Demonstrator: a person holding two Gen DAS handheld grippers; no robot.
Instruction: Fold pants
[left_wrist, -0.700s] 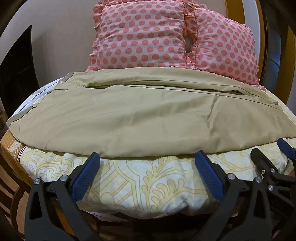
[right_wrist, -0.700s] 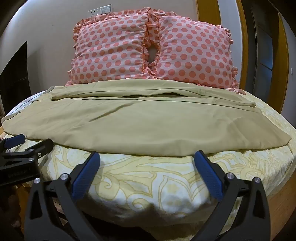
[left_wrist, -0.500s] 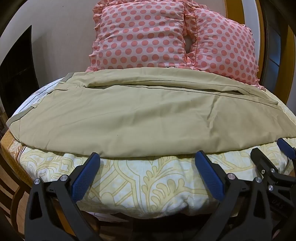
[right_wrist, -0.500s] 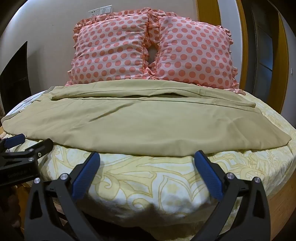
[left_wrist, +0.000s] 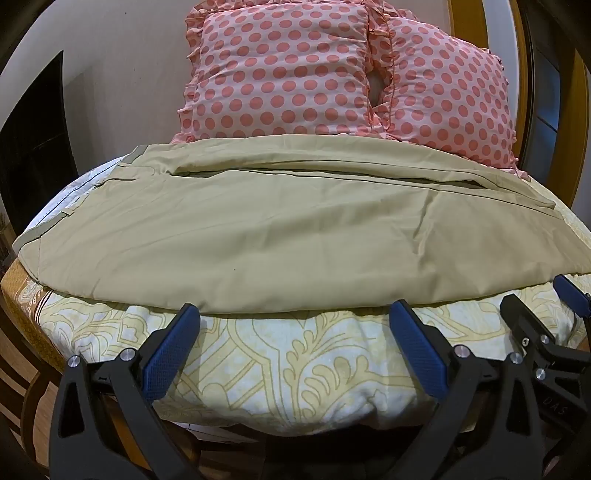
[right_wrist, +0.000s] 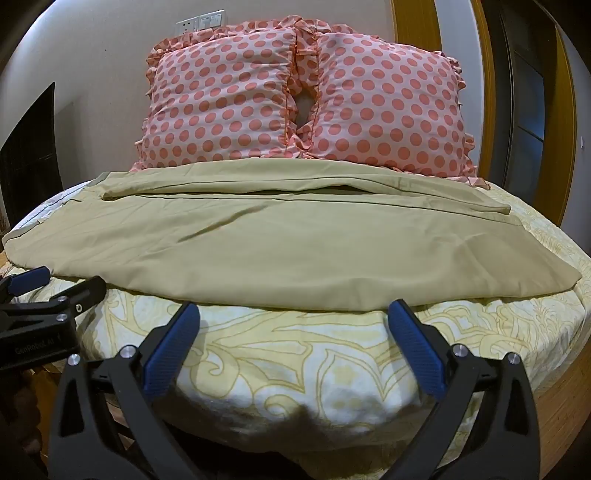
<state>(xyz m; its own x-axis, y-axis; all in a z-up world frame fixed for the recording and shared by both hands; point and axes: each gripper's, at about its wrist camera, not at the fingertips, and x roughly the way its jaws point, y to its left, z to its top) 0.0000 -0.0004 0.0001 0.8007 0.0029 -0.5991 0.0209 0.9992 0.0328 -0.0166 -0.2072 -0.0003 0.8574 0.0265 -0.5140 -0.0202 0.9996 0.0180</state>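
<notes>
Khaki pants (left_wrist: 280, 229) lie flat across the bed, waistband at the left, legs running to the right; they also show in the right wrist view (right_wrist: 280, 247). One leg lies behind the other along the pillows. My left gripper (left_wrist: 295, 317) is open and empty, hovering just short of the pants' near edge, toward the waist side. My right gripper (right_wrist: 293, 315) is open and empty at the near edge, toward the leg end. Each gripper shows in the other's view: the right gripper (left_wrist: 550, 299) at the right edge, the left gripper (right_wrist: 62, 282) at the left edge.
Two pink polka-dot pillows (right_wrist: 236, 99) (right_wrist: 384, 107) stand against the wall behind the pants. The bed has a cream sheet with yellow pattern (left_wrist: 295, 365) and a wooden frame (right_wrist: 561, 391). A dark opening (left_wrist: 33, 147) is at the left, a wooden door frame (right_wrist: 491, 110) at the right.
</notes>
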